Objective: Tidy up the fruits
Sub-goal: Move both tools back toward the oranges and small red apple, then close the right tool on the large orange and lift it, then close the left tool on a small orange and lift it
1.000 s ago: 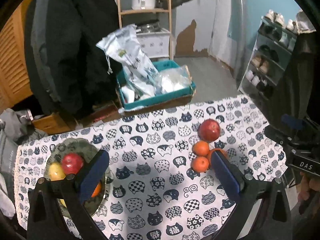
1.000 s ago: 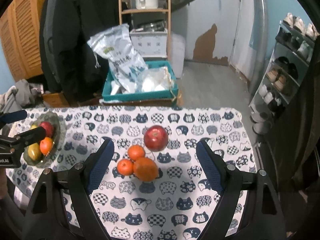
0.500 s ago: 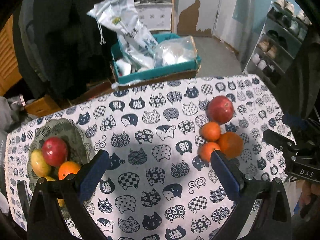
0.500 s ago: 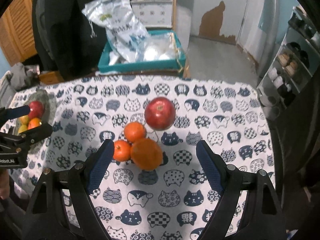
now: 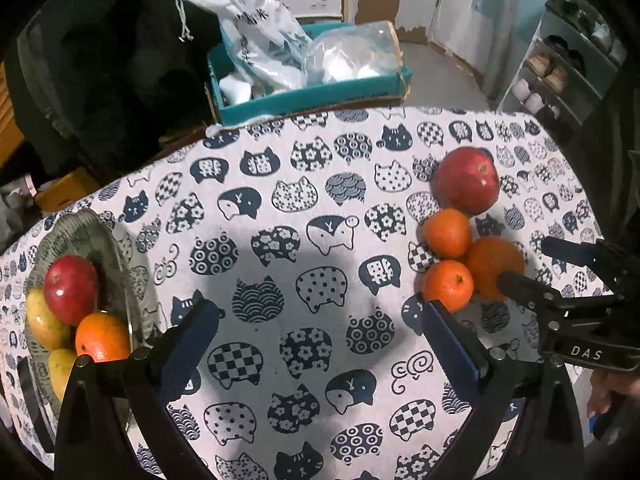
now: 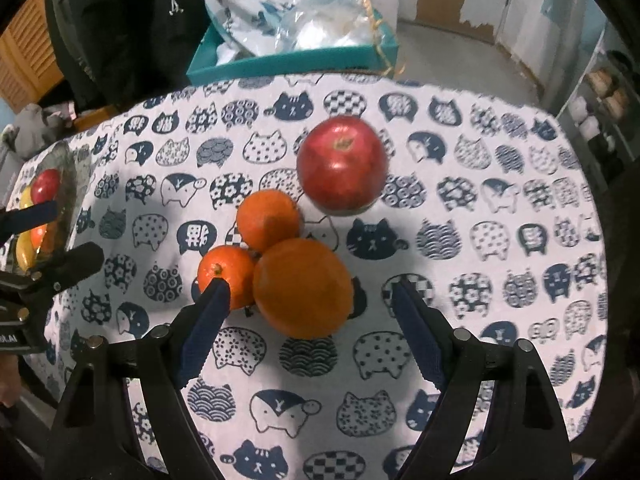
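Note:
A red apple (image 6: 342, 162), two small tangerines (image 6: 267, 220) (image 6: 226, 271) and a big orange (image 6: 302, 288) lie clustered on the cat-print tablecloth (image 6: 500, 240). My right gripper (image 6: 310, 300) is open, its fingers either side of the big orange, just above it. My left gripper (image 5: 320, 320) is open and empty over the cloth's middle. In the left wrist view the cluster (image 5: 460, 240) lies at right and a glass bowl (image 5: 100, 240) at left holds a red apple (image 5: 70, 286), an orange (image 5: 102, 338) and yellow fruit (image 5: 42, 322).
A teal box (image 5: 312, 96) with plastic bags stands behind the table. A dark coat (image 5: 100, 60) hangs at back left. A shoe rack (image 5: 568, 64) stands at right. The table's far edge runs just before the box.
Both grippers have moved forward and down toward the table. The right gripper has closed in on the big orange, its fingers now flanking it. The fruit has not moved.

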A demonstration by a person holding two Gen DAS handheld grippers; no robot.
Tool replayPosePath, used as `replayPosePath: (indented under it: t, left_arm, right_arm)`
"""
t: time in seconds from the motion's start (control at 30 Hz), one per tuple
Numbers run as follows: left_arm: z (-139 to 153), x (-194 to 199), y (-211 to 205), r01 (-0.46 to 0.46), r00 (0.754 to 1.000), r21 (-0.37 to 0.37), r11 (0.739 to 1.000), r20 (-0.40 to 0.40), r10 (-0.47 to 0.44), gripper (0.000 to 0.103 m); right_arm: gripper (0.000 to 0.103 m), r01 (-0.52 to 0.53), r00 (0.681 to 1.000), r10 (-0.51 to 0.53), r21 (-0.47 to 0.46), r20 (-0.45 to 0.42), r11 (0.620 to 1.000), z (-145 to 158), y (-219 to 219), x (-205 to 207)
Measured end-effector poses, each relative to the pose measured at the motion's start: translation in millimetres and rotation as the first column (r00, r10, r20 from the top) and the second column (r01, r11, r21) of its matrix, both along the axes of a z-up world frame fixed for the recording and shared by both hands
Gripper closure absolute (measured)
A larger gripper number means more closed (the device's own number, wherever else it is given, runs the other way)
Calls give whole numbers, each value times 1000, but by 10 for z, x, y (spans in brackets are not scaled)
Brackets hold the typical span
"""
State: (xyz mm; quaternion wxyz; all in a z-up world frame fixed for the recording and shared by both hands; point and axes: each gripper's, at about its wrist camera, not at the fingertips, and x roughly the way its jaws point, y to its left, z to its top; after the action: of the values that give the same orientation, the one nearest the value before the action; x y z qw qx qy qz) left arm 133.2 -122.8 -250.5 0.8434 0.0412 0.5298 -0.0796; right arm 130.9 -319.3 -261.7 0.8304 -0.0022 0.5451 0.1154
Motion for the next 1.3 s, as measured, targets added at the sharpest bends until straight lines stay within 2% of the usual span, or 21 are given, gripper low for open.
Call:
replayPosePath:
  t: [0.17,0.4,0.43,0.47,0.63,0.87,1.07,1.3]
  left_arm:
    - [-71,28,20,5,1000,4,1000,-13,-5,1]
    - [-76,65,38,1,1000,-36,999,-19,-2,1]
    - [-77,71,28,2,1000,-43,999,-21,-3,1]
    - [-79,74,16,4,1000,-47,999,-22,-5,1]
    - [-100,78,-73,21,999,-61,998,-28,-23,1]
    - [-151,96,-331,65,997,-82,995,-39,-68,1]
    - [-272,133,-633,114,991,-81,990,-64,-119,1]
    - [-460,191,-918,147,982,-66,987,-108,-154,1]
  right_arm:
    - [30,-5,999,7,38,-37,999,-118,10,58]
    - [35,-5,998,7,42,-58,999,-202,25,98]
    - [42,-1,998,2,31,-56,1000,-199,15,102]
    - [43,-2,998,3,27,-56,1000,-194,9,104]
    - [44,22,999,-22,-14,-39,1000,-149,-29,61]
    - [44,127,992,-127,-55,1,990,-61,-360,28]
    - [44,186,982,-186,-37,-14,982,-124,-617,6]
    - [42,182,983,-181,9,-31,983,-185,-747,-16]
